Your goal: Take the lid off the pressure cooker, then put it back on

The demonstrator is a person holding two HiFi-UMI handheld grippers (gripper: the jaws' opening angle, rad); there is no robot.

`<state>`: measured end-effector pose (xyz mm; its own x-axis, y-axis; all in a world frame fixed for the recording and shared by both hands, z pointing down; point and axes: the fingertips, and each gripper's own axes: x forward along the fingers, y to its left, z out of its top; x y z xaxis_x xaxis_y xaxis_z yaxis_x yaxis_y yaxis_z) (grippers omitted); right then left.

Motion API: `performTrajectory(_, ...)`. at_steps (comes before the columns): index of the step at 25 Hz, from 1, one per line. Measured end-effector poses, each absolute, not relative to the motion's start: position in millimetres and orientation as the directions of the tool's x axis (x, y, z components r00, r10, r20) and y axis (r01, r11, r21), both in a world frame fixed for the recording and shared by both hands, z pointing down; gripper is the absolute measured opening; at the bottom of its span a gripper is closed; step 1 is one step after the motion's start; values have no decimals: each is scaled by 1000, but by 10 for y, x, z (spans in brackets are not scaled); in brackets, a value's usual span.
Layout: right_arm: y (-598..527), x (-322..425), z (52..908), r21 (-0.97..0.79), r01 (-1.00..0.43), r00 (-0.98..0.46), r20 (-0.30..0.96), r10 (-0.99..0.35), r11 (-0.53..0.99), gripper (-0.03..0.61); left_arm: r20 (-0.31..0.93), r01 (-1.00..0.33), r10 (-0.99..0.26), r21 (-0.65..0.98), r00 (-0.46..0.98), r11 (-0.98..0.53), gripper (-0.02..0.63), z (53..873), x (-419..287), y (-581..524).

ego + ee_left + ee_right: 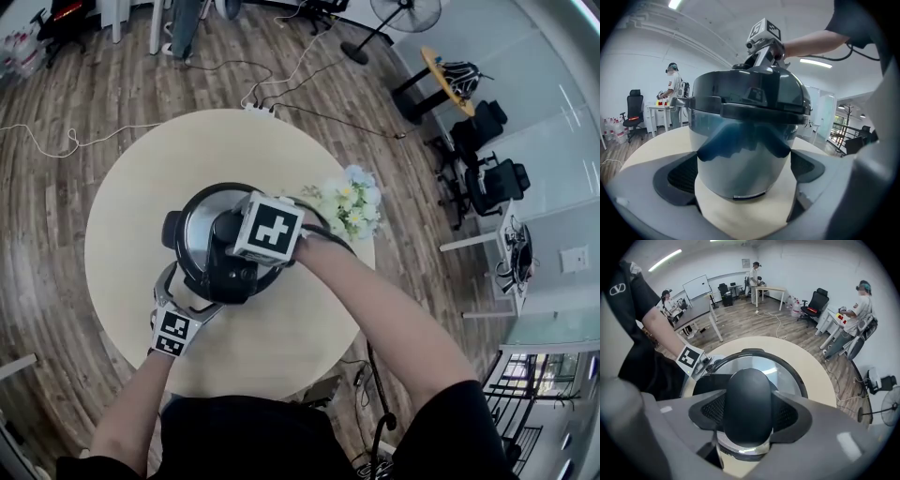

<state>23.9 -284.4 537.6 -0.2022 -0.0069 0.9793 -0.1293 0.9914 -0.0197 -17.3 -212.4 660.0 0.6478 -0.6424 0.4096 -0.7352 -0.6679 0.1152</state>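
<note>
The pressure cooker [202, 220] stands in the middle of the round table [131, 187] with its dark lid [750, 89] on. From above, my right gripper [749, 412] points down at the lid, and its pads [710, 411] press both sides of the black lid handle [747, 394]. In the head view its marker cube covers the handle, with the right gripper [239, 255] beneath it. My left gripper [743, 180] lies low on the table at the near side, and its wide jaws clasp the cooker's steel body [745, 145]. The head view shows the left gripper [187, 298] against the pot.
A bunch of pale flowers [349, 206] lies on the table just right of the cooker. A power strip [258, 108] sits at the table's far edge, with cables trailing over the wooden floor. Office chairs, desks, a fan and several people stand further off.
</note>
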Motion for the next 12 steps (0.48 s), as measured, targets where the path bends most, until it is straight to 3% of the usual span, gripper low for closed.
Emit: performTrajectory(12, -2841, 151, 5325, -42, -198, -213, 977, -1, 979, 287, 414, -741, -647, 112, 640, -662, 592, 6575, -153, -2147)
